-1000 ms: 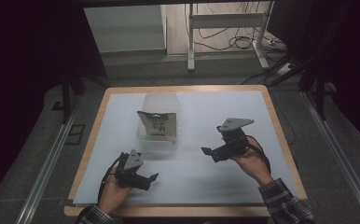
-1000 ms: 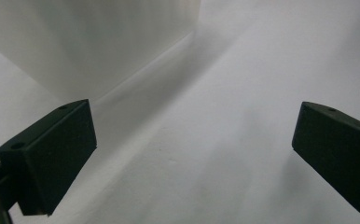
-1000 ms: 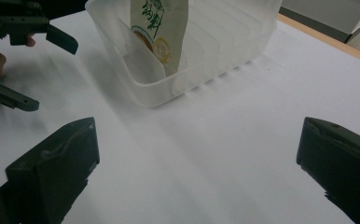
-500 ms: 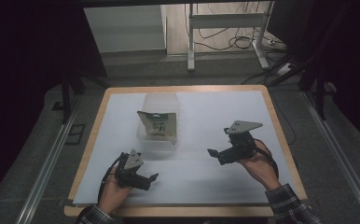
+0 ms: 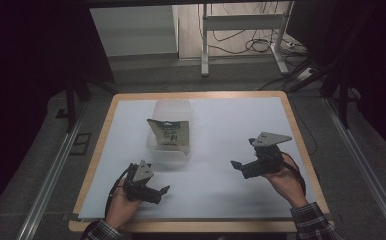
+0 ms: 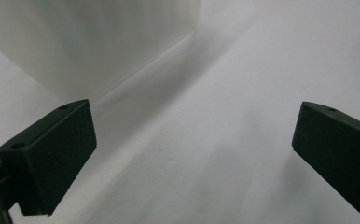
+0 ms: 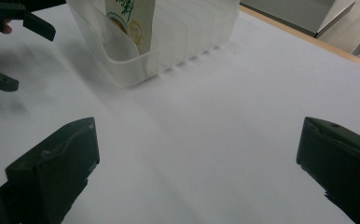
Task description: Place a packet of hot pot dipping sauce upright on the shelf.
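As the right gripper (image 5: 237,166) has drawn back from the clear bin (image 5: 171,150) holding the snack pouch (image 5: 168,134), both grippers stand open and empty; placement looks complete. Left gripper (image 5: 164,191) rests low.

1. I see my left gripper (image 5: 162,191) in black, with a grey three-cornered plate on top.
2. My right gripper (image 5: 237,165) is the same: black body, black jaws, grey plate.
3. The desk (image 5: 231,130) wears a plain white sheet, framed by a light wooden edge.
4. The bin (image 5: 170,131) is clear, frosted-white plastic, ribbed along its wall.
5. The pouch (image 5: 168,133) inside it is pale green and cream, with dark print and a yellowish picture.
6. The sleeve (image 5: 313,225) at my right wrist is dark plaid with thin light lines.
7. The floor (image 5: 36,160) around is dull grey.
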`<state>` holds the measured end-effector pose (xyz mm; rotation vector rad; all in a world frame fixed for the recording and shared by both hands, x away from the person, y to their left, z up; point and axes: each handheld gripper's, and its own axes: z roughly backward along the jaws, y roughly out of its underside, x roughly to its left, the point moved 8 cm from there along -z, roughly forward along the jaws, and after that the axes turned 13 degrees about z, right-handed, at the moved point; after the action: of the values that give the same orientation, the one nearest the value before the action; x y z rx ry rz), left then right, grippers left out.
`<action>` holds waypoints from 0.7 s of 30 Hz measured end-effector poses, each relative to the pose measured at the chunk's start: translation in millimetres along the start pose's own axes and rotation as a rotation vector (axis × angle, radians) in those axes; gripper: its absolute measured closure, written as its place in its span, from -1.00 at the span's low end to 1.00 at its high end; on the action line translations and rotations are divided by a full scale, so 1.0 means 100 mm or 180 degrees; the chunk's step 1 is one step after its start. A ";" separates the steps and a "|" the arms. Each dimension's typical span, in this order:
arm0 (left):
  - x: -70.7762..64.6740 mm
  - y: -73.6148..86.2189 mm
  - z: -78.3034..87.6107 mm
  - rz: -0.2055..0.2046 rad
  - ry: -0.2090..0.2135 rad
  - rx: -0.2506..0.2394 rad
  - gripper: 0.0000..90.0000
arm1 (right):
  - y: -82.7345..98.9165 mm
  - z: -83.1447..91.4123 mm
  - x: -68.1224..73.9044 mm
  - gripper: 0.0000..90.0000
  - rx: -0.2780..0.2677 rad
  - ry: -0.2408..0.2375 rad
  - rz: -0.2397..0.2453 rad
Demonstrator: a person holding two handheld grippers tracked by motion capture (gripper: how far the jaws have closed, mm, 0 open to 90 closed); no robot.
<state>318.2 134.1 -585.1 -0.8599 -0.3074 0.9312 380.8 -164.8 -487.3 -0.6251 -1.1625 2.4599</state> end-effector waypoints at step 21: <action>0.01 -0.01 0.01 0.0066 0.0042 -0.0031 -1.00 | 0.25 0.14 -0.09 -1.00 0.0097 0.0131 -0.0205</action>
<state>318.4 135.0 -583.9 -0.8791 -0.2923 0.9437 377.7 -193.1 -496.6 -0.6167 -1.1102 2.3951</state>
